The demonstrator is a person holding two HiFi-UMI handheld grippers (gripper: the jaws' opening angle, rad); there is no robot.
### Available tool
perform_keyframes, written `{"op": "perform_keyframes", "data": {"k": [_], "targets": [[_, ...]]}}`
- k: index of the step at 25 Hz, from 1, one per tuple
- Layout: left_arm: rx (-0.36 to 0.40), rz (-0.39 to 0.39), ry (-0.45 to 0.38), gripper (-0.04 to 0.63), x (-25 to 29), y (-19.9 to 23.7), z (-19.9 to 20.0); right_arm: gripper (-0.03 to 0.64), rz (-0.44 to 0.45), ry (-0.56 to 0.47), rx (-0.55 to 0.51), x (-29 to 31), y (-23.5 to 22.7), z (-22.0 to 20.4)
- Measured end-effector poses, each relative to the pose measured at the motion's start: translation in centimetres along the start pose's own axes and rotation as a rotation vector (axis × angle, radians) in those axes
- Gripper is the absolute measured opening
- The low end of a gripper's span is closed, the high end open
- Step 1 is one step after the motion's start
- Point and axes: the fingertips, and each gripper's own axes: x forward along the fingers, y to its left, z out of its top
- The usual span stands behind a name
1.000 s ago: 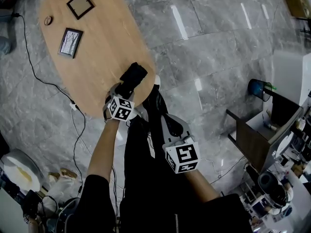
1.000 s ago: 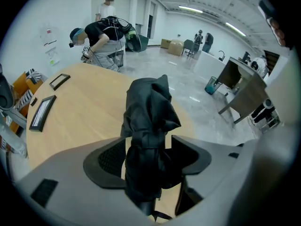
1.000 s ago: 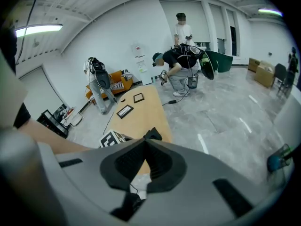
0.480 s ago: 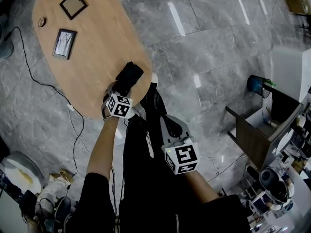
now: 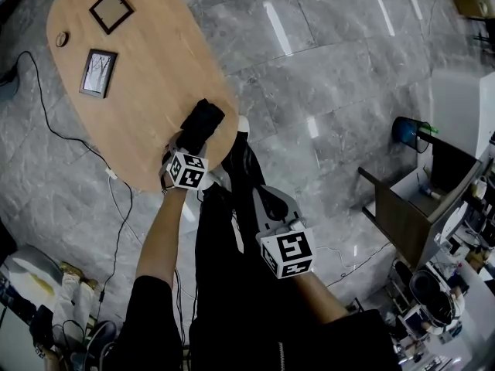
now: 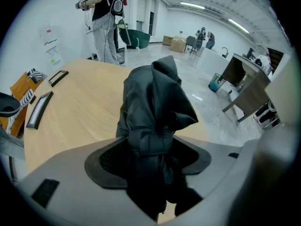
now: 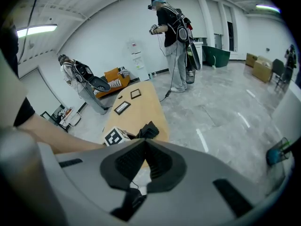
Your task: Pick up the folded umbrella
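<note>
The folded umbrella [image 5: 203,122] is a black, crumpled bundle at the near right end of the oval wooden table [image 5: 147,68]. My left gripper [image 5: 189,147] is shut on its near end. In the left gripper view the umbrella [image 6: 153,112] fills the space between the pads and sticks out forward over the tabletop [image 6: 80,117], with the left gripper [image 6: 149,161] clamped around its strapped part. My right gripper [image 5: 267,205] hangs lower right, off the table and over the person's dark legs. Its pads [image 7: 130,160] meet with nothing between them in the right gripper [image 7: 143,150] view, where the umbrella [image 7: 149,129] shows small ahead.
Two picture frames [image 5: 110,10] [image 5: 97,73] and a small round thing [image 5: 62,39] lie at the table's far end. A black cable [image 5: 54,114] runs over the grey tiled floor at left. A blue bin [image 5: 407,136] and desks stand at right. Another person [image 6: 104,20] stands beyond the table.
The head view has drifted a little, so the table sits further left in the picture. Both grippers hold about the same place, the left still shut on the umbrella.
</note>
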Motion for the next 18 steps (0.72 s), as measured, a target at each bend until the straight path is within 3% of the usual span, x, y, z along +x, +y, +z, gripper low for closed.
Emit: {"op": "perform_keyframes", "data": {"k": [7,18], "targets": [[0.008,0.004,-0.004,0.245,-0.35,0.06,0.24,0.009,0.005,-0.001,0.002,-0.01,0.38,0.18],[-0.04,-0.013,0.005,0.229,-0.45,0.22,0.09,0.009,0.009,0.002,-0.006,0.03,0.6,0.23]]}}
